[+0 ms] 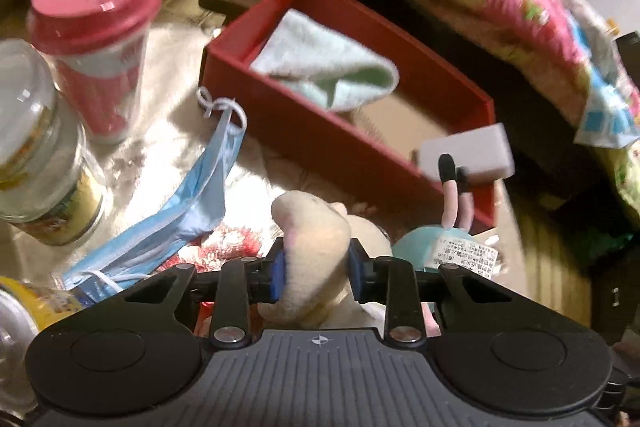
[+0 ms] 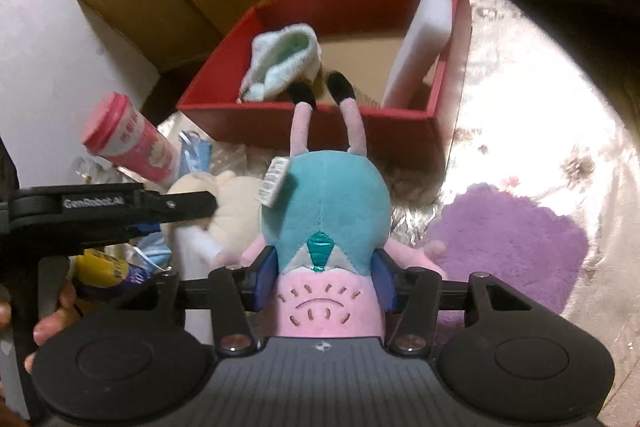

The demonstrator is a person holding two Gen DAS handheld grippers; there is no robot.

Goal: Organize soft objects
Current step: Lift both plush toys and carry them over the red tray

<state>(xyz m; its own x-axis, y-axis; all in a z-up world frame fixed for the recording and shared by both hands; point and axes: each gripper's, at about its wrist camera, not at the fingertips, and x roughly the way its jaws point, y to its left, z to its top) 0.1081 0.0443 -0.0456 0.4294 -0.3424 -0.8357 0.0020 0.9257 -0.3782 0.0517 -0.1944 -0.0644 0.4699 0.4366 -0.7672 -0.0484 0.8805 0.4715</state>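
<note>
Two plush toys are in hand at once, so order matters. Largest in view is the shiny surface [image 2: 540,99], and on it the red box [image 2: 436,131], which already holds a pale blue-green towel [image 2: 284,47] at its left end and a white foam block [image 2: 420,47] leaning against its right wall. A purple fluffy cloth [image 2: 512,235] lies on the surface right of the right claw [image 2: 324,277], which is closed on the pink-and-teal plush [image 2: 328,203]. That toy's long axis runs straight away from the claw toward the box, head at the pads, its thin pink legs and black feet reaching over the near wall. The left claw [image 1: 318,273] is clamped on the cream plush [image 1: 312,227], whose rounded end points up and forward; its full length is hidden.

My judgement: carry the teal plush over the near wall into the bare middle between towel and block, lower it, then release. Keep the other claw back meanwhile. A blue face mask [image 1: 192,195] waits near the pink-lidded cup [image 1: 96,39].
</note>
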